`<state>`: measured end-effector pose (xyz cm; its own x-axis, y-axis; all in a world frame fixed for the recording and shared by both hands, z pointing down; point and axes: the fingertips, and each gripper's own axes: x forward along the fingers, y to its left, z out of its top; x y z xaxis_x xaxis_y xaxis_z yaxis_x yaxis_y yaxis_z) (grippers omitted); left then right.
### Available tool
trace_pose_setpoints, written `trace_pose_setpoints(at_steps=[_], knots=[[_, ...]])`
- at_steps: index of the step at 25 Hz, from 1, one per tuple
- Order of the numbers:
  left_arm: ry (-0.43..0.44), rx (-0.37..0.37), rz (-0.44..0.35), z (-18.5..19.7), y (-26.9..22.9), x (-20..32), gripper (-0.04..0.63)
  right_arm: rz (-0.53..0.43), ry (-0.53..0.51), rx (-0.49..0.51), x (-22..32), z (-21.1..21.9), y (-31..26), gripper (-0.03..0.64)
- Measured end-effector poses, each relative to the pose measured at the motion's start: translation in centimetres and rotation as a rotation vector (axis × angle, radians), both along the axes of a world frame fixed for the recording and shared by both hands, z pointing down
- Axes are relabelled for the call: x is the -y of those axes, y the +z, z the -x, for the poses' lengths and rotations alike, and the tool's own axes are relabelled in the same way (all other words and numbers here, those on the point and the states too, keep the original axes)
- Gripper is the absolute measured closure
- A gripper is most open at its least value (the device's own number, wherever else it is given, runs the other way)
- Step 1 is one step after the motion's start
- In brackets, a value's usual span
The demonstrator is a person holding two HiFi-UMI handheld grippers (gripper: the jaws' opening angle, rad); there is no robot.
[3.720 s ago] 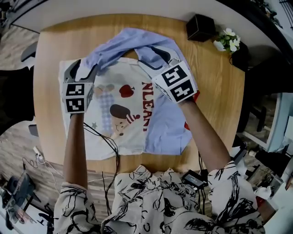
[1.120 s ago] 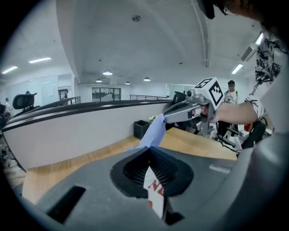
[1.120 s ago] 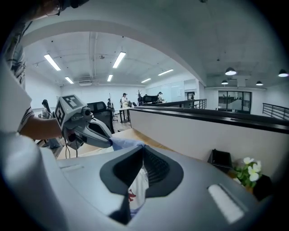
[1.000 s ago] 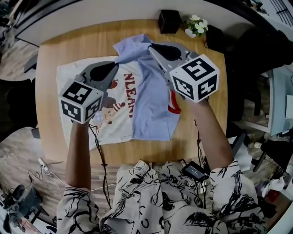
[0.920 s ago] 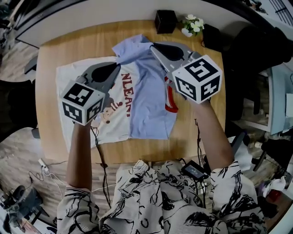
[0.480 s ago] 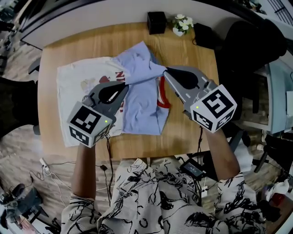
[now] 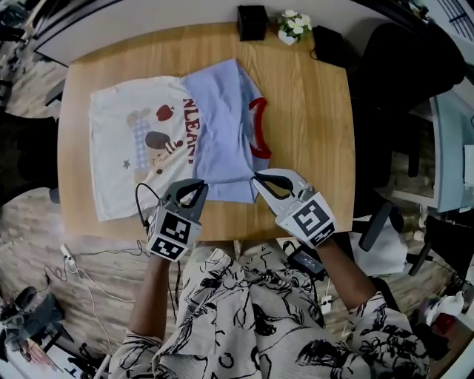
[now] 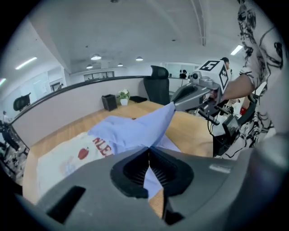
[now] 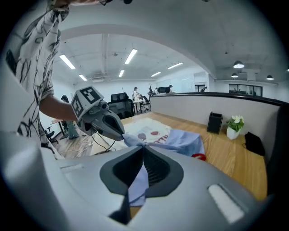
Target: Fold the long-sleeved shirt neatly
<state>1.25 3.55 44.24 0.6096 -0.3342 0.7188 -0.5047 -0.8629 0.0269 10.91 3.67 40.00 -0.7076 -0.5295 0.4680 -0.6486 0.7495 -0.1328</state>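
Shirt: the long-sleeved shirt (image 7: pixel 141 141) lies flat on the surface (image 7: pixel 311 126), print up, upper left of the head view.
Fold: a blue panel (image 7: pixel 222 126) covers its right half, with its lower edge raised near frame centre.
Left: the left gripper (image 7: pixel 201 185) has its fingers pinching that edge's left corner.
Right: the right gripper (image 7: pixel 257 178) has its fingers pinching the right corner.
Purpose: two separate pinch points likely keep the edge taut, so the fold lands straight.
Surroundings: black box (image 7: pixel 252 22) and flowers (image 7: pixel 294 24) at top centre, well apart.
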Motion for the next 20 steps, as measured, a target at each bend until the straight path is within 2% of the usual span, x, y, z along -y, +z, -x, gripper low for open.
trace_pose_setpoints(at_steps=[7,14,20], knots=[[-0.062,0.089,0.066,0.6,8.0,-4.7,0.586,0.062,-0.047,-0.123,-4.0,0.5,8.3,0.597],[-0.107,0.135,0.078,0.4,11.9,-5.6,0.586,0.161,-0.127,-0.310,-5.1,0.3,13.9,0.597],[-0.099,0.155,0.072,0.1,13.3,-6.1,0.586,0.232,-0.138,-0.335,-5.7,0.2,16.5,0.595]])
